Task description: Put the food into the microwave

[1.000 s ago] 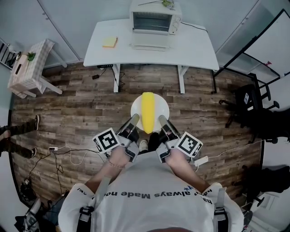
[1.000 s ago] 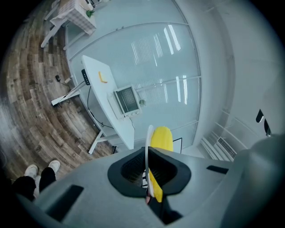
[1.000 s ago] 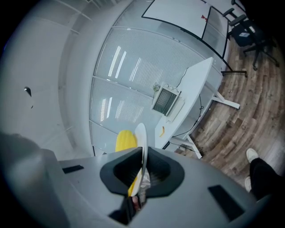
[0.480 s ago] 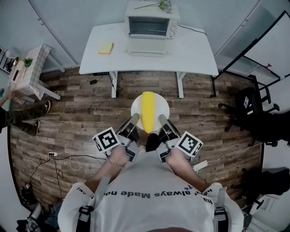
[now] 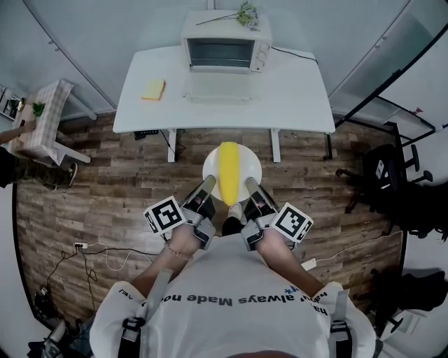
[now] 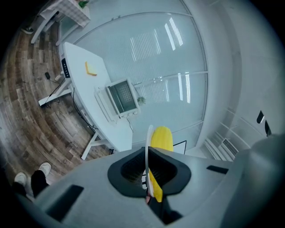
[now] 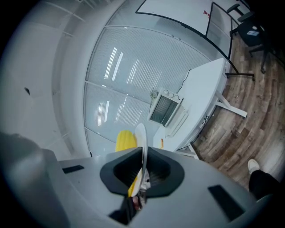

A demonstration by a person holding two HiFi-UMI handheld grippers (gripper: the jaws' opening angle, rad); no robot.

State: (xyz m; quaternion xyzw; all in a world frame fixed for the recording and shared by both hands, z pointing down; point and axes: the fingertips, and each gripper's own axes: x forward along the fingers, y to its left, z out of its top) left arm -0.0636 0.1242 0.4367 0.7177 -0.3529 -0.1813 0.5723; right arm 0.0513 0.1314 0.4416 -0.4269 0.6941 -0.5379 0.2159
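A white plate (image 5: 250,166) carries a long yellow piece of food (image 5: 229,171) and hangs level above the wooden floor. My left gripper (image 5: 208,184) is shut on the plate's left rim and my right gripper (image 5: 250,184) on its right rim. In the left gripper view the plate's edge (image 6: 146,151) runs between the jaws of that gripper (image 6: 147,168), the food (image 6: 161,138) beyond it. The right gripper view shows the plate (image 7: 142,142) and food (image 7: 125,140) clamped by that gripper (image 7: 142,173). The microwave (image 5: 220,43) stands ahead on the white table (image 5: 294,91), its door (image 5: 217,88) down.
A yellow pad (image 5: 152,89) lies on the table's left part. A plant sprig (image 5: 245,14) tops the microwave. A small side table (image 5: 43,119) and a person's legs (image 5: 24,171) are at the left, black chairs (image 5: 385,171) at the right, cables (image 5: 105,250) on the floor.
The table and microwave have drawn closer and lower in the head view as I walk toward them. Both grippers keep the plate the same way. The legs at left shifted.
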